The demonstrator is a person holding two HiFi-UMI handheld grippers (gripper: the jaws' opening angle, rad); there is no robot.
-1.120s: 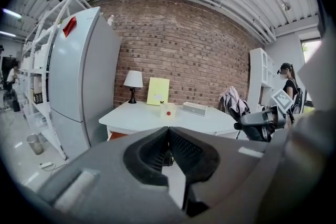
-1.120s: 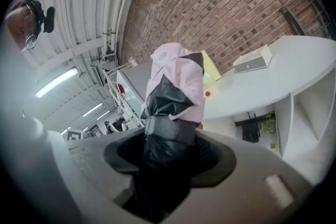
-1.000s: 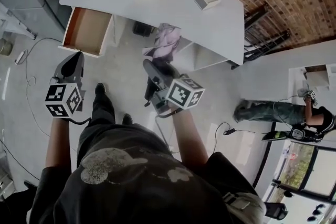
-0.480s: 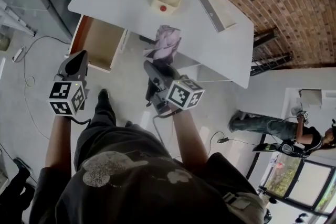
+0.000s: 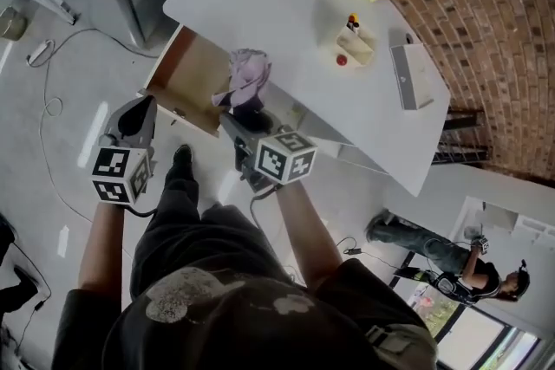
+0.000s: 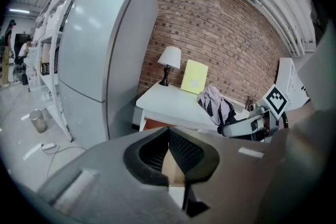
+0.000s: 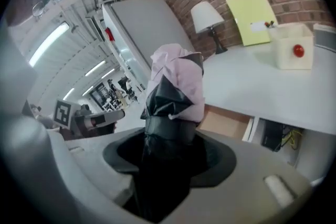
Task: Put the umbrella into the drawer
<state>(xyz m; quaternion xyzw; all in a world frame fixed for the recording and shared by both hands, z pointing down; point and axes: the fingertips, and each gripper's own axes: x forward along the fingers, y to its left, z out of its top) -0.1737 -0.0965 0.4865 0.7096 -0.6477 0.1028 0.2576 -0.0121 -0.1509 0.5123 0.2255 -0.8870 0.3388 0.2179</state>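
The left gripper has travelled forward with the person over the last second. It was over bare floor, well short of the furniture, and now sits just beside the front of the open drawer, at about 7 o'clock from it. Its own view shows the 2 pads meeting at the tips with nothing caught between them, so it carries nothing.

The drawer itself has not altered: it is pulled out and its wooden bottom shows no contents. In the head view it has come much closer, because the person has walked up to the white desk.

The umbrella has changed place the most. 1 second ago its pink, bunched end hung over the floor, short of the desk edge. Now it sits at the drawer's 3 o'clock side, overlapping the drawer's right edge and the desk edge, though not yet over the middle of the opening. The right gripper pinches the umbrella's black folded body firmly, with the pink fabric poking out past the jaws toward 12 o'clock.

On the desk, a small box with a red ball lies at 2 o'clock from the umbrella, well clear of it.

The carry looks nearly finished. What remains is probably a short shift toward 9 o'clock, a lowering into the drawer, and a release.
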